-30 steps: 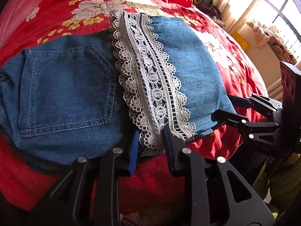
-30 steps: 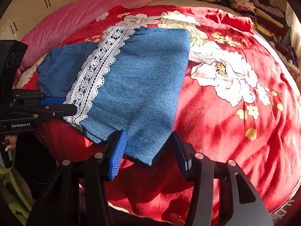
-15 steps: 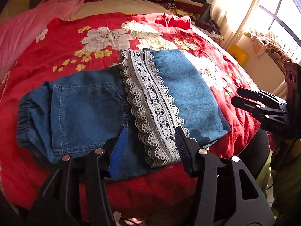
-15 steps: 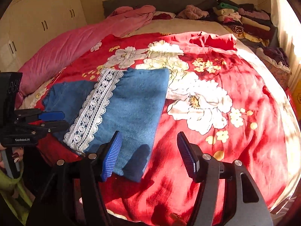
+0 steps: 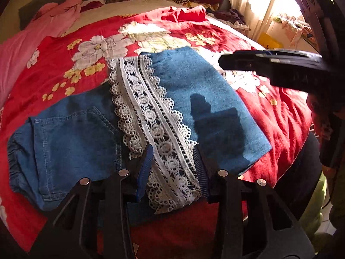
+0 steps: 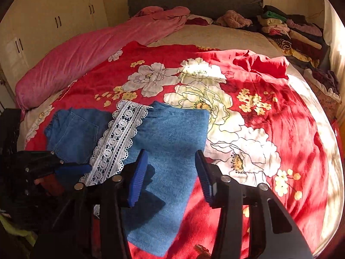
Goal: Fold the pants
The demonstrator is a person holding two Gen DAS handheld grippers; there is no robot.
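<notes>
Blue denim pants (image 5: 71, 138) lie folded on the red floral bedspread (image 5: 269, 112), back pocket at the left, a white lace hem band (image 5: 155, 129) across the middle, a lighter folded-over leg (image 5: 207, 99) at the right. My left gripper (image 5: 173, 168) is open, its fingers either side of the lace band's near end, above it. In the right wrist view the pants (image 6: 170, 142) lie at the near left, and my right gripper (image 6: 170, 177) is open above the folded leg, holding nothing. The right gripper also shows at the right of the left wrist view (image 5: 269, 64).
A pink quilt (image 6: 86, 56) lies along the left side of the bed. Stacks of folded clothes (image 6: 289, 32) sit at the far right by the dark headboard (image 6: 194, 0). Cream wardrobe doors (image 6: 54, 21) stand at the left. A bright curtained window (image 5: 265, 4) is at the right.
Both grippers have pulled back and risen from the pants' near edge. The right gripper has swung leftward over the folded leg. The pants lie as before.
</notes>
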